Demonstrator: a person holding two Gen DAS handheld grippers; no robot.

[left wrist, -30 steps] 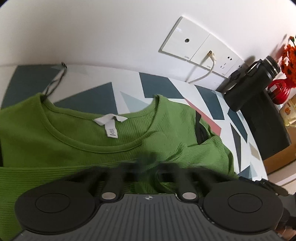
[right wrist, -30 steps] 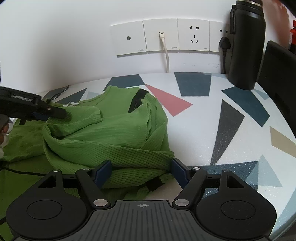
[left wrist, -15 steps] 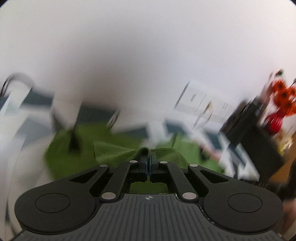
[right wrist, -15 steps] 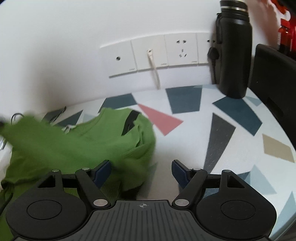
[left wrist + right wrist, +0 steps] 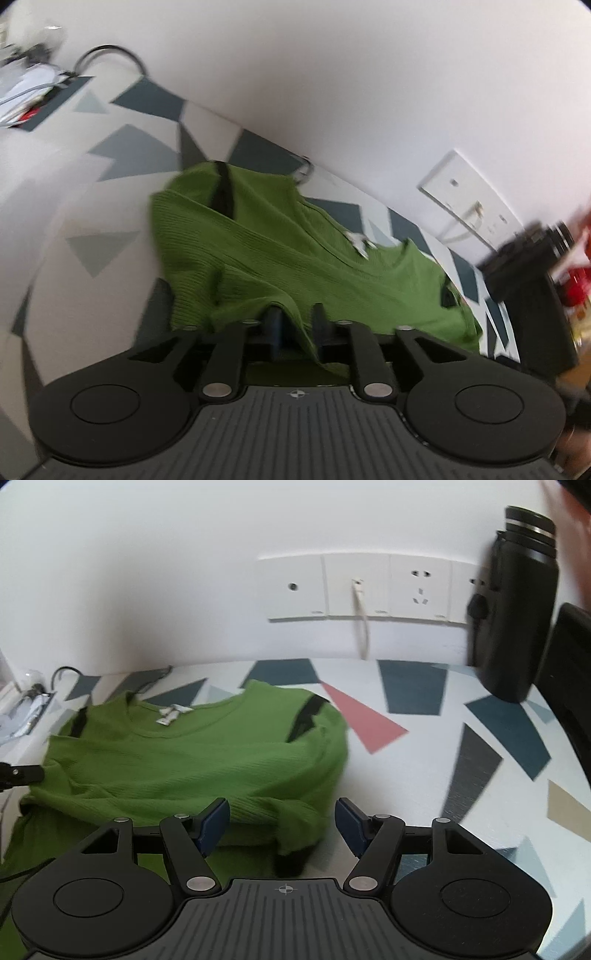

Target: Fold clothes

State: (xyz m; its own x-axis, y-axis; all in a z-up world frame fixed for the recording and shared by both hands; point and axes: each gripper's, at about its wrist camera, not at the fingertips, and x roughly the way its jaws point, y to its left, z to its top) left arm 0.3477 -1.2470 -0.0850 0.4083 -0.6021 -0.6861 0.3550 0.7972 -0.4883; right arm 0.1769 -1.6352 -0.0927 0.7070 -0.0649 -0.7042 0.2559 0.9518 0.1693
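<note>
A green ribbed shirt (image 5: 184, 760) lies spread on the patterned table (image 5: 424, 775), neckline and white label (image 5: 171, 714) toward the wall. My left gripper (image 5: 295, 325) sits low at the shirt's (image 5: 295, 258) near left edge. Its jaws are opening, a fold of green fabric still lies between them, and a gap shows beside the pads. In the right wrist view the left gripper's tip (image 5: 22, 775) pokes in at the left edge. My right gripper (image 5: 282, 823) is open and closing, with a bunched green sleeve end between its blue pads (image 5: 214, 823), not touching them.
A black bottle (image 5: 517, 609) stands at the back right in front of wall sockets (image 5: 369, 587) with a white cable (image 5: 362, 627). A black box (image 5: 569, 686) sits at the right edge. Papers and cables (image 5: 26, 709) lie at the far left.
My left gripper swung left with the pinched fabric, drawing the heaped shirt out flatter, and its jaws have parted. The right gripper stayed put and its jaws narrowed slightly.
</note>
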